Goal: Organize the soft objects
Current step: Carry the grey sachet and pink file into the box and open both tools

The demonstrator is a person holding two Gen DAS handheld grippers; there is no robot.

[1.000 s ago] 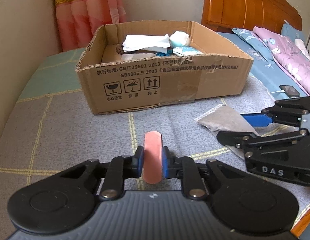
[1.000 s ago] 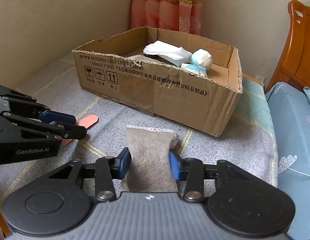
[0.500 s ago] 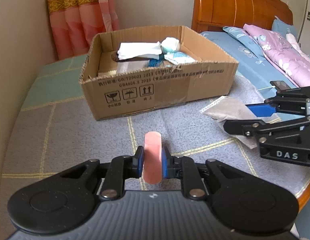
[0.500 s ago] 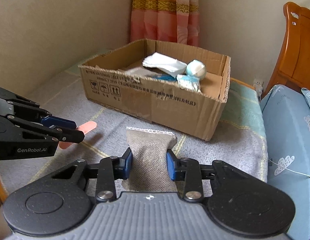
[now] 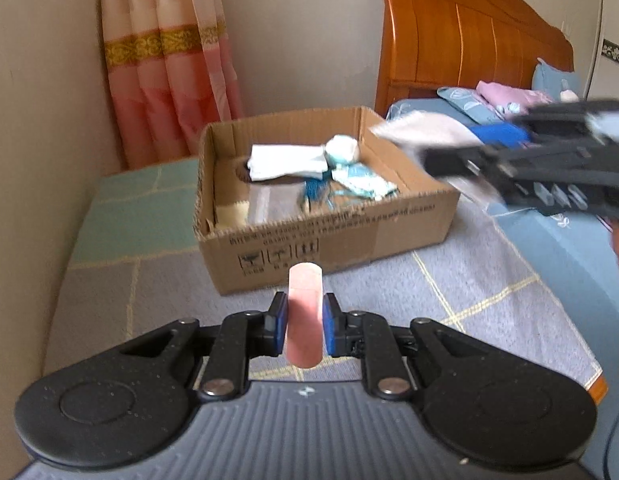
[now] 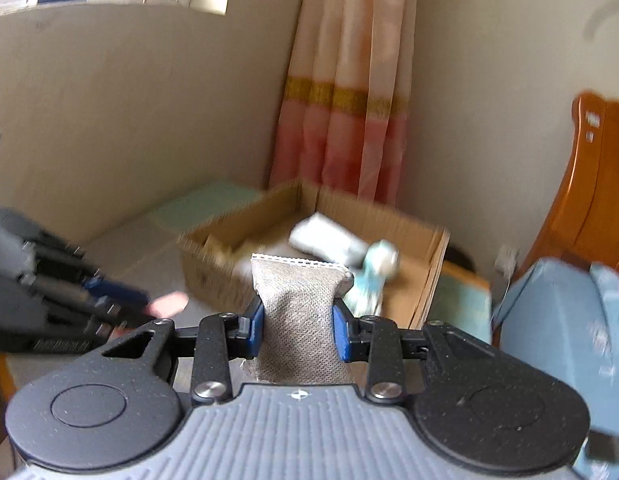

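Observation:
My left gripper (image 5: 303, 326) is shut on a pink oblong pad (image 5: 304, 312), held in the air in front of the cardboard box (image 5: 333, 236). My right gripper (image 6: 297, 326) is shut on a grey fabric pouch (image 6: 299, 320), lifted high to the right of the box; it shows blurred in the left wrist view (image 5: 485, 148) with the pouch (image 5: 421, 128) over the box's right rim. The box (image 6: 425, 276) holds a white cloth (image 5: 287, 162), a pale round ball (image 5: 342, 148) and blue-white soft items (image 5: 361, 186).
The box stands on a grey checked cover (image 5: 449, 292) with a green patch (image 5: 137, 208) at the back left. A wall and pink curtain (image 5: 165, 72) are behind. A bed with wooden headboard (image 5: 461, 44) and blue bedding (image 5: 569, 264) lies right.
Both grippers have lifted off the cover with their items. The right gripper rose fastest and swung toward the box's right side. The left gripper rose and tilted up.

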